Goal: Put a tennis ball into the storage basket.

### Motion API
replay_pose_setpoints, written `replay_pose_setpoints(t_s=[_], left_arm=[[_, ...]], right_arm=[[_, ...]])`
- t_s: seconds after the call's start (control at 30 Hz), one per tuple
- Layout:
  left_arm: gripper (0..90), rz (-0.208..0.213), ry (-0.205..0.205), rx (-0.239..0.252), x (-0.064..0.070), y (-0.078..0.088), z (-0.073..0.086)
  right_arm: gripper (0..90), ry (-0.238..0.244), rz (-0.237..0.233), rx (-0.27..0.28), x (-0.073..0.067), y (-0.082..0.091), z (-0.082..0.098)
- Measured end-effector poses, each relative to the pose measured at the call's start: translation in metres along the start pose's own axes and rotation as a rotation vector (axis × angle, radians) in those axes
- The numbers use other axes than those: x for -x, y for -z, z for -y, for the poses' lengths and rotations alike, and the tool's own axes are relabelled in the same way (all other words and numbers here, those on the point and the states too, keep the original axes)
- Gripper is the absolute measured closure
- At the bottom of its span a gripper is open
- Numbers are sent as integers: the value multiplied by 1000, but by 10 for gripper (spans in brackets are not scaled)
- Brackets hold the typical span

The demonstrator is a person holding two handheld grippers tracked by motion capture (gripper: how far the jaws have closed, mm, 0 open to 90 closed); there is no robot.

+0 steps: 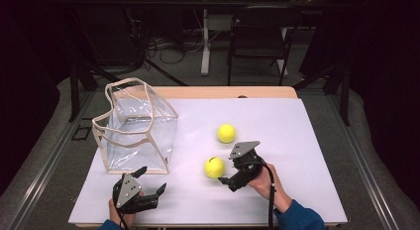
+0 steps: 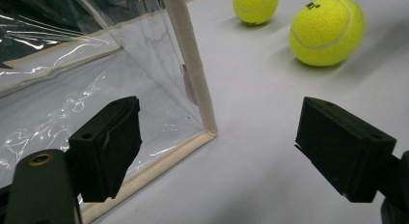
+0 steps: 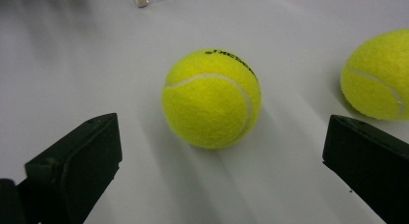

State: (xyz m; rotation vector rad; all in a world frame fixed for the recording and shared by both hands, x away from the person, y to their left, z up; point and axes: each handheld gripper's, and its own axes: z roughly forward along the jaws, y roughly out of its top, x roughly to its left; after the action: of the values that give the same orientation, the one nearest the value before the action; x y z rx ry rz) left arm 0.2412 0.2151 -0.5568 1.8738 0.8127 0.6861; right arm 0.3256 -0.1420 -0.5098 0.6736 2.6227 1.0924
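On the white table (image 1: 277, 126), near ball (image 1: 214, 167) sits just ahead of the right gripper (image 1: 228, 176), jaws wide, holding nothing. Left gripper (image 1: 151, 183), also wide and empty, faces the clear bag (image 1: 136, 131). Ball looks light, fuzzy, probably rolls easily; grip across its middle.

You can see black printed lettering on the near tennis ball (image 3: 211, 99), curving along its top, but it is too blurred to read. The far tennis ball (image 2: 255, 6) carries a small illegible black mark.
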Motion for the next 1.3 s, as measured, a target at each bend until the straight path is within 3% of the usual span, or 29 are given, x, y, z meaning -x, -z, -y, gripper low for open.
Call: replay_pose_setpoints(t_s=[0.63,1.3], left_arm=[[160,4,-5,4,0,1,0],[160,2,-3,9,0,1,0]], right_arm=[[0,-7,-31,-62,4,-23,-15],[0,30,-68,-168,6,-58,-28]])
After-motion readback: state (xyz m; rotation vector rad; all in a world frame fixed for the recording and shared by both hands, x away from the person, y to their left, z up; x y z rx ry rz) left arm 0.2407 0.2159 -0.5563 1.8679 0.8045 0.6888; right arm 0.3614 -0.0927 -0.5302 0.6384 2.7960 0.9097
